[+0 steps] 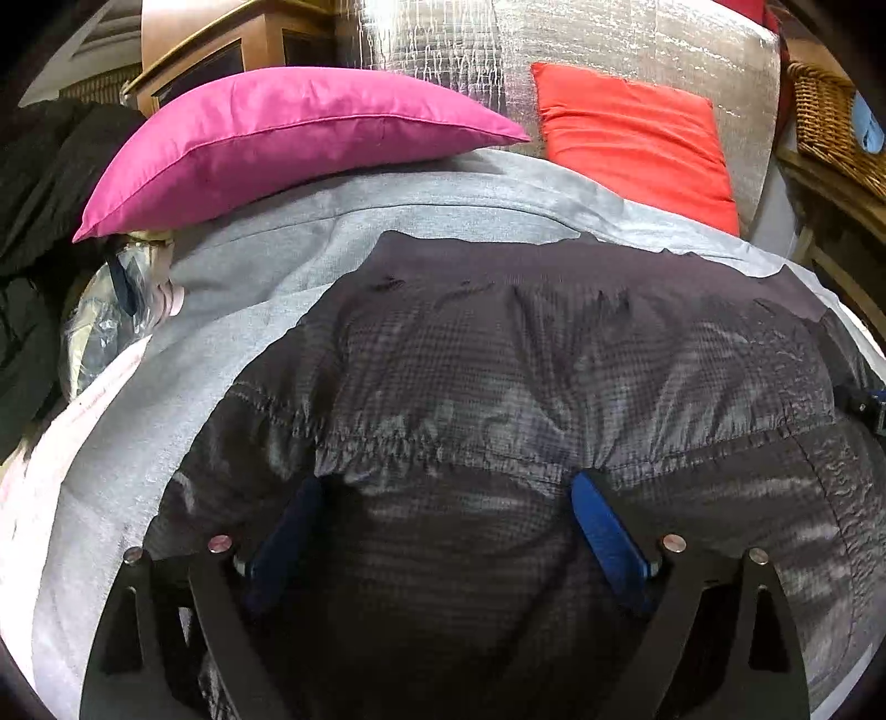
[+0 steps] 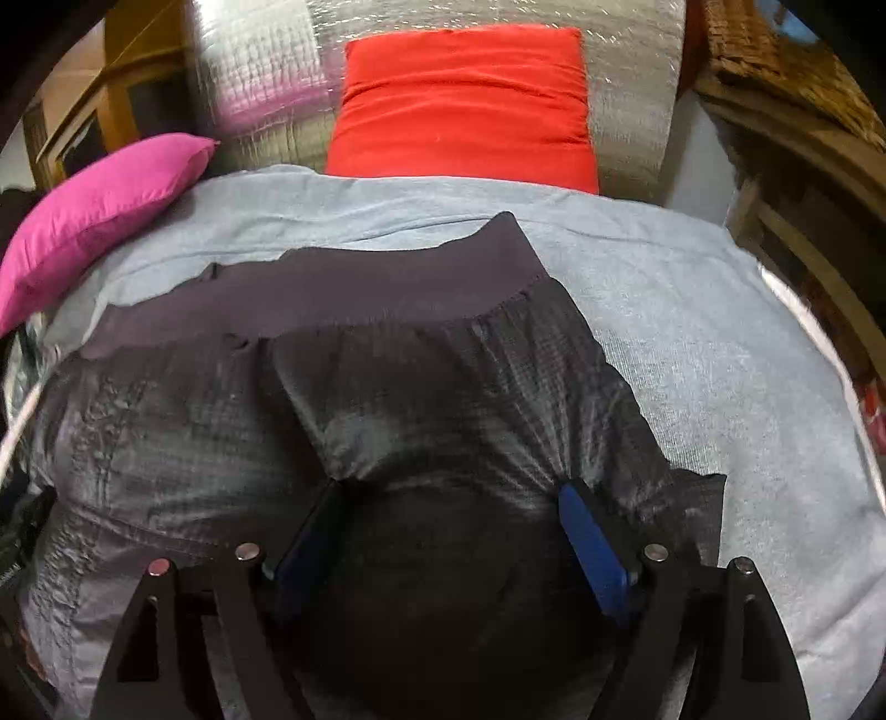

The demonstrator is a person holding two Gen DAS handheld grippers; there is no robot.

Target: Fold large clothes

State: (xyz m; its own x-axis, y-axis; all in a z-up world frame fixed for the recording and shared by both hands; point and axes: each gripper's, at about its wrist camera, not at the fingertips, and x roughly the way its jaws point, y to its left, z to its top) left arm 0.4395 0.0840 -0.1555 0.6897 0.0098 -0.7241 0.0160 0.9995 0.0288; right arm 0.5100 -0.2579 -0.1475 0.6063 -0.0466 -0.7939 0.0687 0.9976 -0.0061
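A dark grey quilted jacket with a ribbed hem band lies spread on a light grey sheet. My left gripper stands open right over it, its blue pads wide apart, with the puffy fabric bulging between them and gathered at the tips. In the right wrist view the same jacket fills the middle. My right gripper is likewise open on top of it, near the jacket's right edge, with fabric creased against its blue pads.
A pink cushion and a red cushion lean against a silver quilted backrest behind the sheet. Black clothes and a plastic bag lie at the left. A wicker basket on wooden furniture stands at the right.
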